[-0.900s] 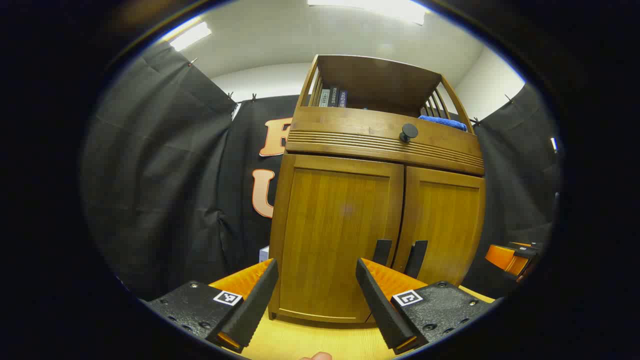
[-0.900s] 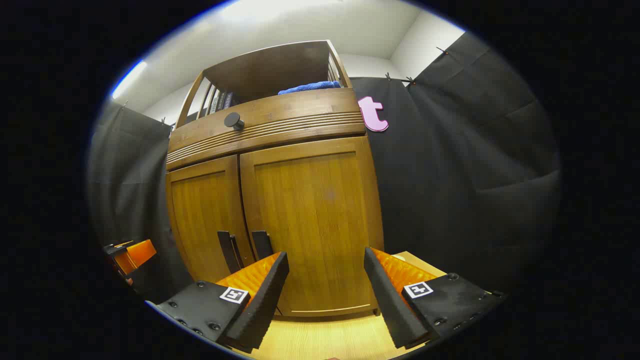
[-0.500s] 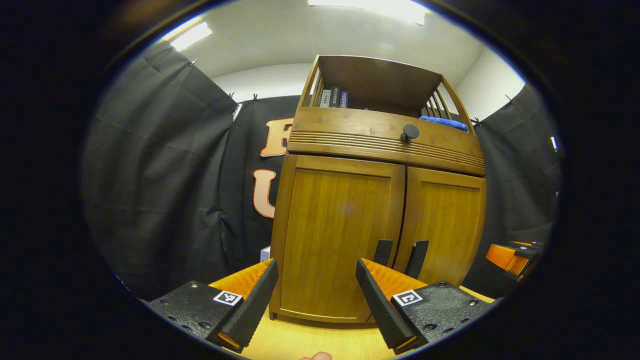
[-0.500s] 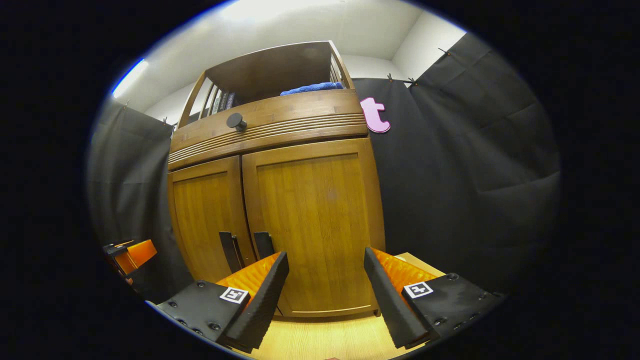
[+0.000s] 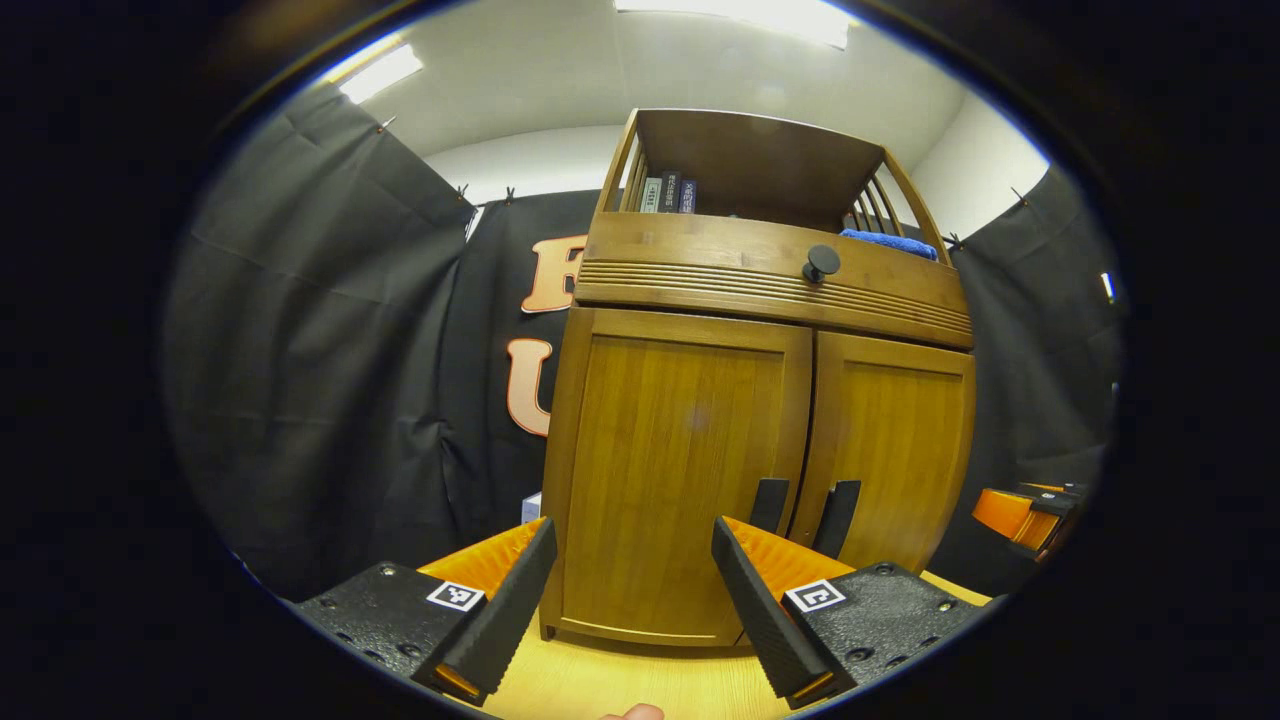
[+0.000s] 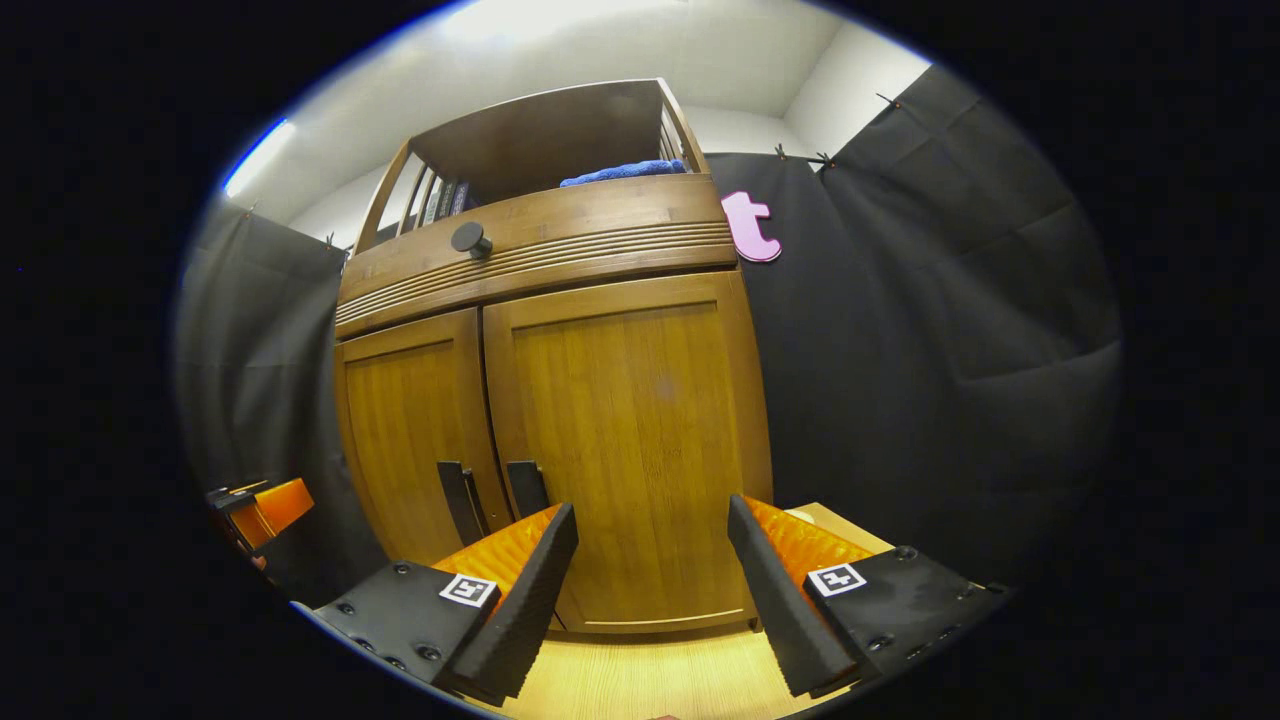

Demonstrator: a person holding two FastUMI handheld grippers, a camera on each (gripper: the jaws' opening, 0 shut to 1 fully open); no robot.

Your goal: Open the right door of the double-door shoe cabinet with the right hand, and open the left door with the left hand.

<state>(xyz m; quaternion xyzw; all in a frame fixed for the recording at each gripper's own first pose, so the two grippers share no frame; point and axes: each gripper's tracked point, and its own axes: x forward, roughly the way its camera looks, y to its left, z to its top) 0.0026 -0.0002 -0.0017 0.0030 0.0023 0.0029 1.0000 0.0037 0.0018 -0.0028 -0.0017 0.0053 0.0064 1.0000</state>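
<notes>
Left gripper view: shoe cabinet [image 5: 760, 420] stands on light wood table [image 5: 640, 680], black cloth booth wall behind, white ceiling w/ strip lights. Both doors shut; left door [image 5: 680, 470], right door [image 5: 890, 450], dark handles [image 5: 768, 505] side by side at the centre seam. Round knob [image 5: 820, 262] on the band above, books [image 5: 668, 195] and blue cloth [image 5: 888, 243] on top shelf. Left tool [image 5: 632, 610] released, fingers wide apart, short of the cabinet, nothing held. Other tool at far right edge.

Right gripper view: same cabinet, right door [image 6: 630, 440] dead ahead, left door [image 6: 410, 430] beside it. Right tool [image 6: 650, 600] also spread open, empty, above the table [image 6: 640, 680].
</notes>
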